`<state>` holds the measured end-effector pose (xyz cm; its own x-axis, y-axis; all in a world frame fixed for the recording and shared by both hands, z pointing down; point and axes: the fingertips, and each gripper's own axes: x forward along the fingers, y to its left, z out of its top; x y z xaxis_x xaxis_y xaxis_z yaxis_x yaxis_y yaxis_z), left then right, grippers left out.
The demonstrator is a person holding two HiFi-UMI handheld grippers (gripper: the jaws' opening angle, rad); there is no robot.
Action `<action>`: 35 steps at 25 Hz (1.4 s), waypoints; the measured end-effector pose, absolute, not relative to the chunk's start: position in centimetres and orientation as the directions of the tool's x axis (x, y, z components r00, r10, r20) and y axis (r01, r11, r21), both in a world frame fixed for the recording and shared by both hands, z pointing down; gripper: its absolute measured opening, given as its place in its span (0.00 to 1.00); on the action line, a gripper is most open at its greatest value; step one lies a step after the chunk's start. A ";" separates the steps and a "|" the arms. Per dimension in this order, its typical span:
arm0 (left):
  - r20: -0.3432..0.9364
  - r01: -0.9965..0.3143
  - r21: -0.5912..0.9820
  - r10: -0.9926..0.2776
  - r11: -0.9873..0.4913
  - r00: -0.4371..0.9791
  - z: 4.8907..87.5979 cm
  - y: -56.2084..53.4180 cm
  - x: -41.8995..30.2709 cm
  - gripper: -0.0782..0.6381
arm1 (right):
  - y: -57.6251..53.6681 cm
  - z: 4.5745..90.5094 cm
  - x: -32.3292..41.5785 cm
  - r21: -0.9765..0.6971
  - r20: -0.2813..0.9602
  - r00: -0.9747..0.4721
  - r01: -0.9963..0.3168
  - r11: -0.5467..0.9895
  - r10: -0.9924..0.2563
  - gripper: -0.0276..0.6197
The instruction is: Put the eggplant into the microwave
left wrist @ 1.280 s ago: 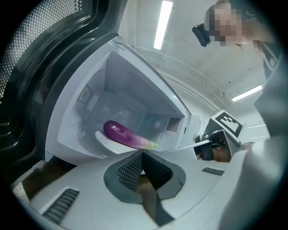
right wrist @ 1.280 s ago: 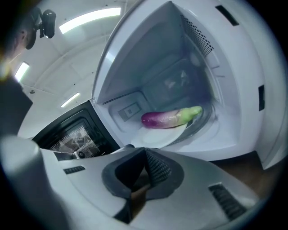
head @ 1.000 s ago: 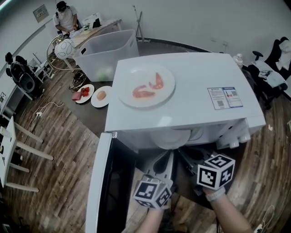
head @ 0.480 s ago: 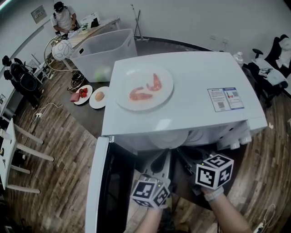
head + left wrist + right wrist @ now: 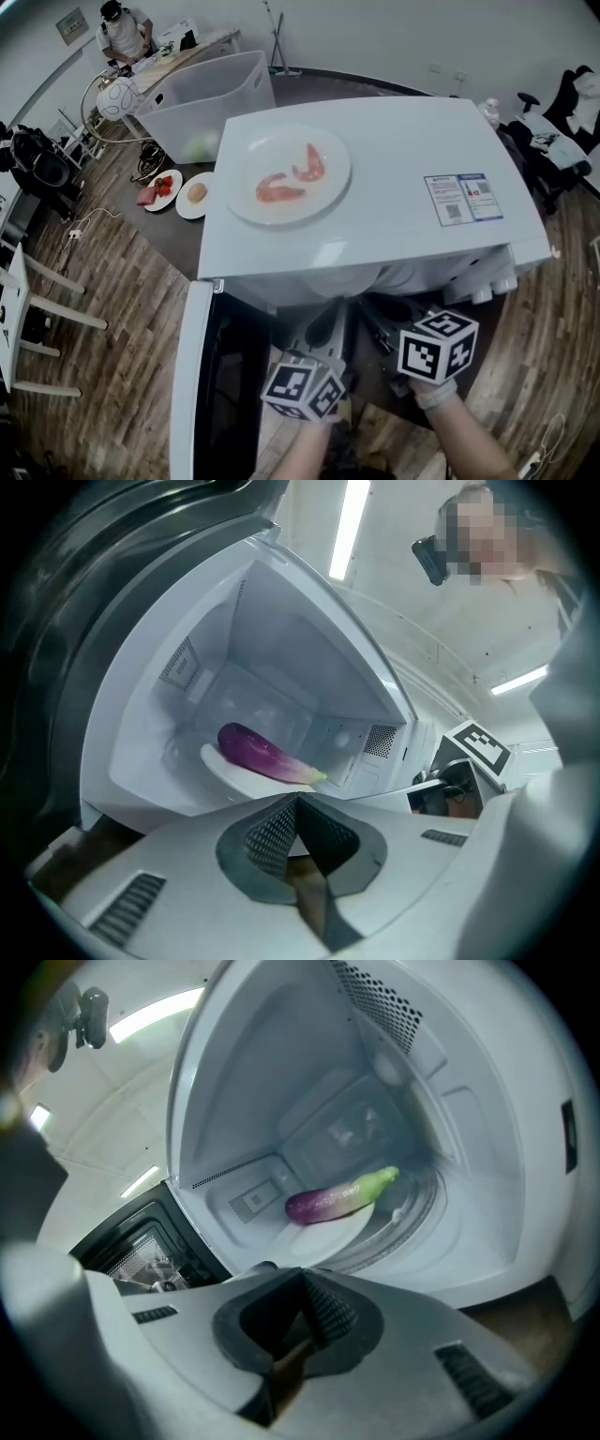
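Left gripper view: eggplant (image 5: 267,755) lies on white plate (image 5: 230,778) inside microwave (image 5: 281,649), toward the far wall. Door (image 5: 192,375) hangs open at left. Left claw (image 5: 298,803) & right claw (image 5: 302,1279) are both pinched shut w/ nothing in them, just outside the opening. Vs a sec ago almost nothing's moved: claws in the same spot, door at the same angle. So placing looks done; prob. only backing out & maybe shutting the door remain.

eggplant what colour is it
The eggplant is purple with a green stem end, clearest in the right gripper view.

microwave door (image 5: 190,375) cut off below, forearms (image 5: 473,445) cropped
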<state>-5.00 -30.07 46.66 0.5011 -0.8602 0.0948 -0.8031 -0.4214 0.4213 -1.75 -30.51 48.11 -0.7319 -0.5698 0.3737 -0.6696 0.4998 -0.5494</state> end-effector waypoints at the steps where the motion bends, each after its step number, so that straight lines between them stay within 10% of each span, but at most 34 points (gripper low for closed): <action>1: 0.094 -0.802 0.423 -0.859 -0.422 0.503 46.7 -30.1 -5.1 0.11 | -30.5 48.1 -1.8 -0.553 0.372 -0.734 -0.667 0.499 -0.568 0.05; 35: 0.069 -0.810 0.373 -0.857 -0.452 0.510 45.2 -25.7 -3.3 0.11 | -25.6 45.9 -0.1 -0.380 0.309 -0.686 -0.724 0.576 -0.659 0.04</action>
<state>-3.30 -25.74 45.16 0.5101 -0.8574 0.0685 -0.8100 -0.4521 0.3735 -0.07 -25.61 45.89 -0.6860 -0.6587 0.3090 -0.7239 0.5756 -0.3802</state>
